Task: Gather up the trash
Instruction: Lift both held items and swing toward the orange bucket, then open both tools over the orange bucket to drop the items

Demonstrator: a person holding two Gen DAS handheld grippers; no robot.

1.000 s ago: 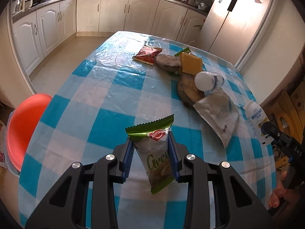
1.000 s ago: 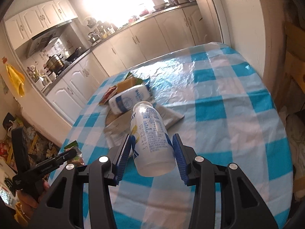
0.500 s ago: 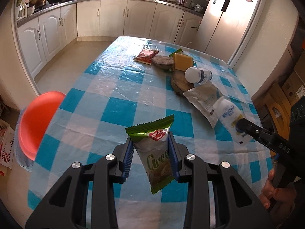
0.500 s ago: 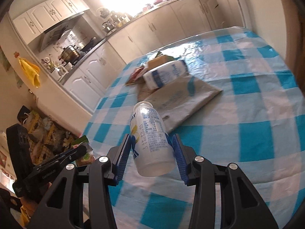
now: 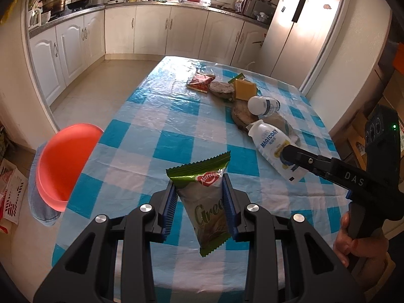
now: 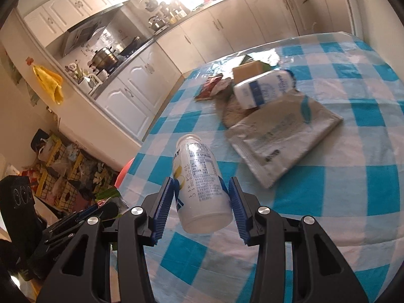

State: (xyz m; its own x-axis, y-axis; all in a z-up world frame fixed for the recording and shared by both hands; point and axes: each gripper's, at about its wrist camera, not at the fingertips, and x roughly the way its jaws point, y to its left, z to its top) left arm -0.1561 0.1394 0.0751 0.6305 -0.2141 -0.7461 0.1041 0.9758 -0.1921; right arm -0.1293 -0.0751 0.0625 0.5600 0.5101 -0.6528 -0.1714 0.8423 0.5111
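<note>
1. Left gripper (image 5: 199, 203): jaws closed on a green snack wrapper (image 5: 205, 202), pinched across its width, held in the air above the near end of the table (image 5: 156, 136).
2. Right gripper (image 6: 200, 208): jaws clamped on a white drink bottle (image 6: 199, 184), low on its body near the base, held above the table's near-left edge.
3. Risk, wrapper: thin slick foil, so it could slide out if the jaws ease or the hand swings fast toward the red bin (image 5: 64, 162) at the table's left.
4. Risk, bottle: round smooth plastic held near one end only; it may pivot or squirt out of the jaws. No cap is visible, so any leftover liquid could spill if tipped.
5. Risk, both loads are near each other and the two tools could clash over the bin.
6. Wrapper long axis runs along the gripper; its crimped top end points far, tilted slightly left, and its bottom end hangs toward the camera.
7. Bottle long axis also runs near to far, mouth pointing far and a bit left, base toward the camera.
8. Still on the table farther out: another bottle (image 5: 263, 104), a grey pouch (image 6: 282, 136), a red packet (image 5: 200, 82).
</note>
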